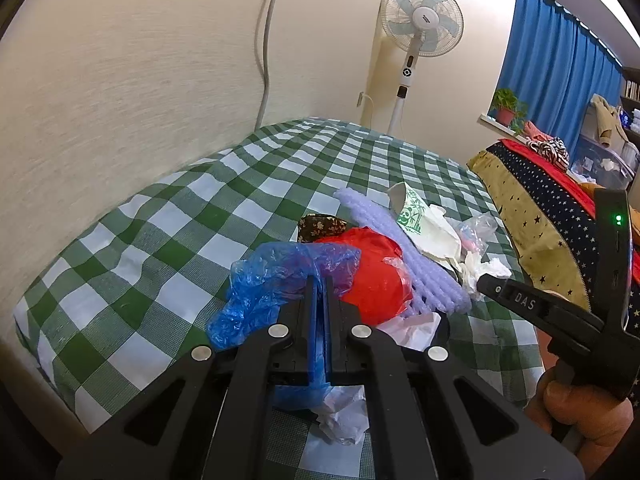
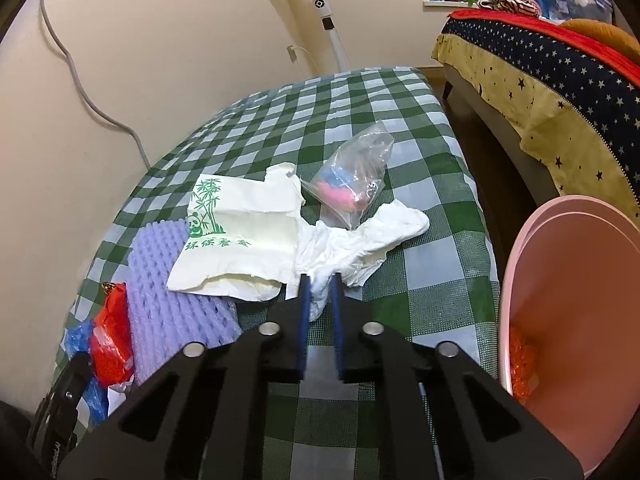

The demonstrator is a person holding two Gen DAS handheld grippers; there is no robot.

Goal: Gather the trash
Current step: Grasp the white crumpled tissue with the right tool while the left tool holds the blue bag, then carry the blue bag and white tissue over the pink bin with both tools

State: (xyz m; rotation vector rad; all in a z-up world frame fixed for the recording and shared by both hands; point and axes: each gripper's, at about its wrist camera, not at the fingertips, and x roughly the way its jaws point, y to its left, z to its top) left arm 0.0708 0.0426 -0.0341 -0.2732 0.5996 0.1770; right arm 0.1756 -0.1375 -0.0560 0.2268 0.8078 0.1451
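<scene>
Trash lies on a green-checked table [image 1: 160, 240]. My left gripper [image 1: 320, 284] is shut on a blue plastic bag [image 1: 264, 284], beside a red plastic bag [image 1: 376, 276] and purple foam netting [image 1: 400, 248]. In the right wrist view my right gripper [image 2: 320, 280] is shut on a crumpled white tissue [image 2: 360, 240]. Beside it lie a white paper bag with a green panda print [image 2: 244, 236], a clear bag with pink and blue contents [image 2: 352, 176], the purple foam netting [image 2: 168, 304] and the red bag [image 2: 112, 340]. The right gripper also shows in the left wrist view [image 1: 486, 282].
A pink bin [image 2: 568, 320] with orange trash inside stands at the table's right edge. A standing fan [image 1: 420, 24] is behind the table by the wall. A bed with a star-patterned cover [image 2: 552, 80] is on the right. White crumpled paper [image 1: 344, 412] lies under my left gripper.
</scene>
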